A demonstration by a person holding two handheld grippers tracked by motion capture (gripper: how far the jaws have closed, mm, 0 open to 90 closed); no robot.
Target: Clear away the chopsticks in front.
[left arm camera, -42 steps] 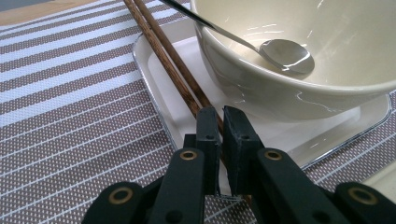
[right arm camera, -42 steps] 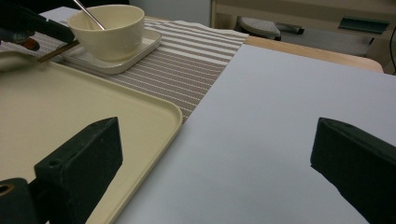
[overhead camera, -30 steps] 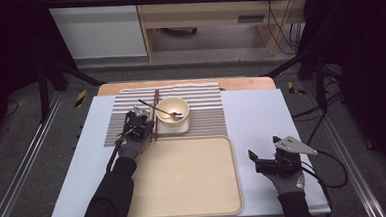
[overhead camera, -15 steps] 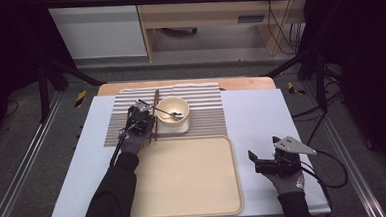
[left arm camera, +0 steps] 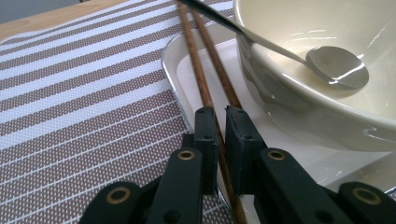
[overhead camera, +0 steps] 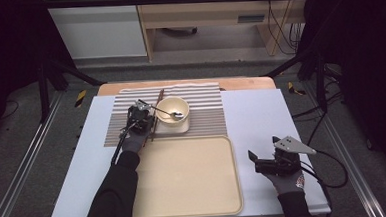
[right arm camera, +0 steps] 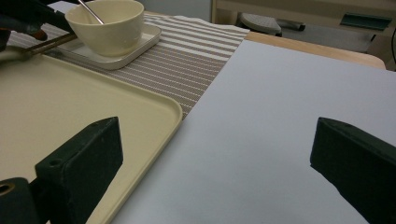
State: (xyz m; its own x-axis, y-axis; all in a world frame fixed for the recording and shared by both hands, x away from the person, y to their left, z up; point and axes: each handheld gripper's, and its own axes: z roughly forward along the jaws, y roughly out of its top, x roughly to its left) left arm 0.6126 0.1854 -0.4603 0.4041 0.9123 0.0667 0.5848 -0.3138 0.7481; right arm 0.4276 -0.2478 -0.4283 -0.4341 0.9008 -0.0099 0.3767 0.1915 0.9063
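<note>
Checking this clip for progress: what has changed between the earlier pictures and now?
Very little. The left tool sits at the chopsticks beside the bowl; its jaws have just been closing, with the chopsticks between them. The right tool rests open by the tray. Spoon, bowl and mat stayed put.

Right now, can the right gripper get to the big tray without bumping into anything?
Probably yes. The right gripper sits open on the bare table, just beside the tray. Nothing lies between them. The bowl and chopsticks are farther off, by the left gripper.
</note>
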